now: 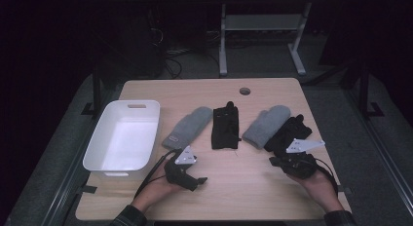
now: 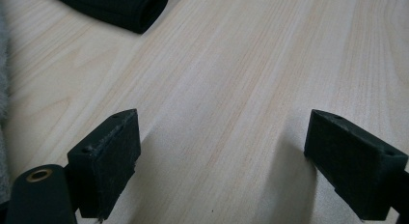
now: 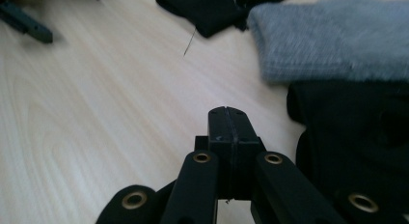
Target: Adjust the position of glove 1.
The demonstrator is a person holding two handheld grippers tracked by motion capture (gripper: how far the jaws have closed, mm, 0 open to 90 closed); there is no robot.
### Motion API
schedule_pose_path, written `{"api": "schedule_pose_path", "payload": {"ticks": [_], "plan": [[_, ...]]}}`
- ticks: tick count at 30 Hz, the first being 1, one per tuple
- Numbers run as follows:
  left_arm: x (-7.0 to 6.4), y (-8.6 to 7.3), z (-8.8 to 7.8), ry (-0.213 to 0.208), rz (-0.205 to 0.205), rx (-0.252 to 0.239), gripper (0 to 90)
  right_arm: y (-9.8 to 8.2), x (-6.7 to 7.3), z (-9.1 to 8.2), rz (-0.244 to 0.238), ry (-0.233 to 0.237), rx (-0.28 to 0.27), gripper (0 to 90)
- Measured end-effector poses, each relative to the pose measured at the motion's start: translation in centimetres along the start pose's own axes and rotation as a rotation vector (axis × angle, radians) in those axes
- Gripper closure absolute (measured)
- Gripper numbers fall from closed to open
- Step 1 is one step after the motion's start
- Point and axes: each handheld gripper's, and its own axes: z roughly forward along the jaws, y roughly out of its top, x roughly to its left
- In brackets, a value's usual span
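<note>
High view: a pale wooden surface [image 1: 229, 187] fills the middle of the frame. A white tub [image 1: 104, 160] sits at centre left. Four gloves lie in a row across the middle: a grey mitten [image 1: 189, 126], a black glove [image 1: 225, 126], a second grey mitten [image 1: 267, 126] and a second black glove [image 1: 287, 133] partly overlapping it. At lower centre left a hand holds the left tongs [image 1: 200, 180], jaws apart over bare wood. At lower right a hand holds the right tongs [image 1: 272, 161], just beside the near edge of the second black glove.

Left gripper view: the two black jaws stand wide apart at the bottom corners with only wood between them. The cuff of the black glove [image 2: 120, 9] lies at upper left.

Right gripper view: the jaws at lower centre are pressed flat together with nothing between them. The second black glove [image 3: 357, 137] lies at lower right, just beside the jaws, and the second grey mitten [image 3: 333, 38] lies at upper right.
</note>
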Motion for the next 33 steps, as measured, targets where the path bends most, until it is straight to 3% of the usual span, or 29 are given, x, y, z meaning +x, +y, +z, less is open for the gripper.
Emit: {"api": "schedule_pose_path", "payload": {"ticks": [7,17,33], "plan": [[0.0,0.0,0.0,-0.001,-0.001,0.0,11.7,2.4,-1.0,1.0,-0.006,0.019,-0.035,90.0],[0.0,0.0,0.0,0.003,0.004,-0.001,11.7,5.1,-2.6,2.8,0.008,-0.005,-0.06,90.0],[0.0,0.0,0.0,-0.001,-0.001,0.007,11.8,6.6,-4.7,6.7,0.043,-0.006,-0.023,90.0]]}}
